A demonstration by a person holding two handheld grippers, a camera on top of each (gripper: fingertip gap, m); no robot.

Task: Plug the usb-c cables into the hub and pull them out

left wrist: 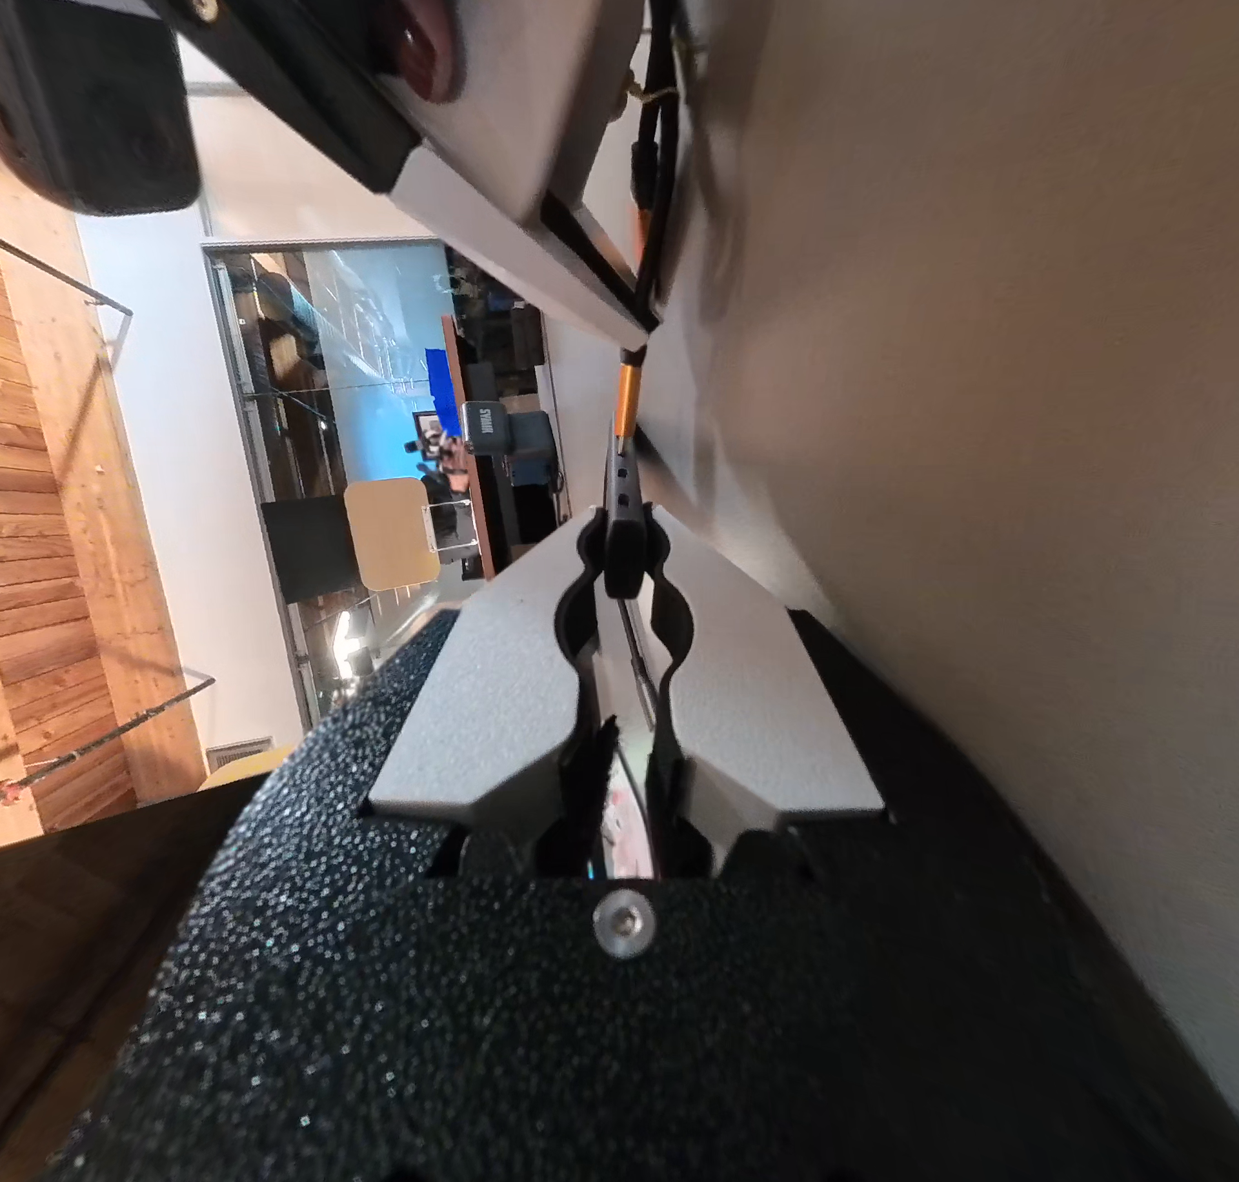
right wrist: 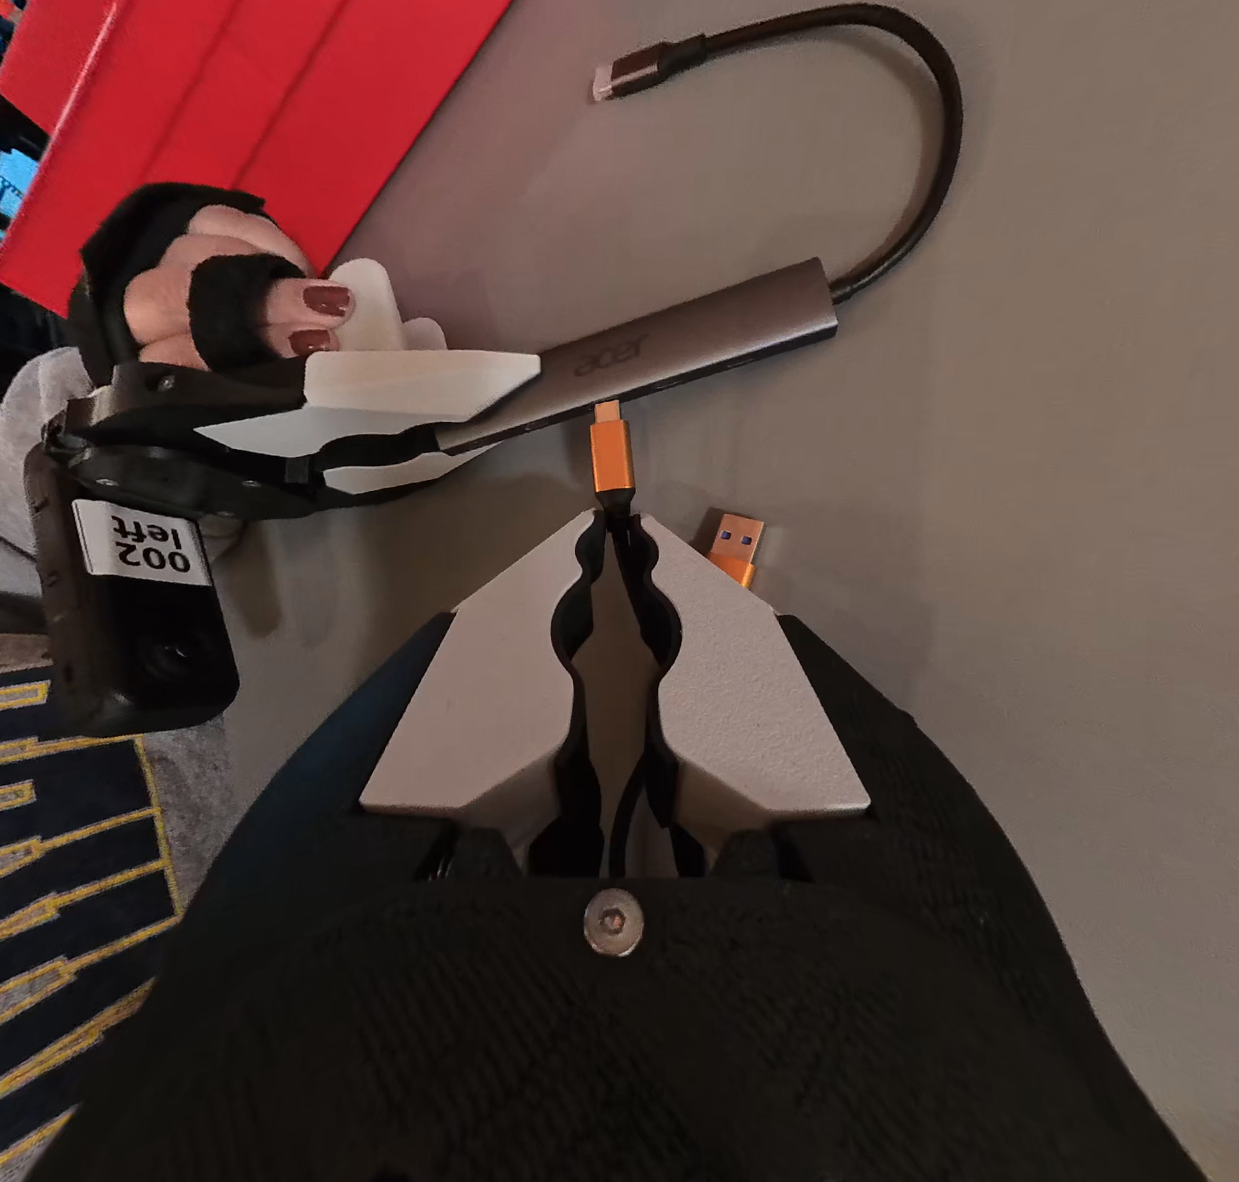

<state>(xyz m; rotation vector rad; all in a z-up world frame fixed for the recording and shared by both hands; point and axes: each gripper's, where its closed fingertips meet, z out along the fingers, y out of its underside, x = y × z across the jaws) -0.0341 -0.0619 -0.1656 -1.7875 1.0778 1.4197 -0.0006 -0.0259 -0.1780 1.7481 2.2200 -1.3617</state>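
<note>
The grey hub [right wrist: 704, 345] is held off the grey table [right wrist: 1006, 546] by my left gripper [right wrist: 503, 412], which is shut on its near end. In the left wrist view the hub [left wrist: 622, 479] is seen edge-on between the left gripper's [left wrist: 623, 533] fingertips. My right gripper [right wrist: 617, 523] is shut on the black cable just behind an orange USB-C plug [right wrist: 610, 456]. The plug's metal tip sits at a port on the hub's side edge; how deep it sits I cannot tell. The plug [left wrist: 629, 392] and the right gripper [left wrist: 640, 335] also show in the left wrist view.
The hub's own black lead [right wrist: 938, 144] loops over the table and ends in a loose plug [right wrist: 630, 74]. An orange USB-A plug [right wrist: 734, 546] lies beside my right fingers. A red box [right wrist: 268, 77] stands at the table's far edge. Patterned carpet [right wrist: 80, 848] lies below. Some 6 cm of space lies between my two pairs of fingers.
</note>
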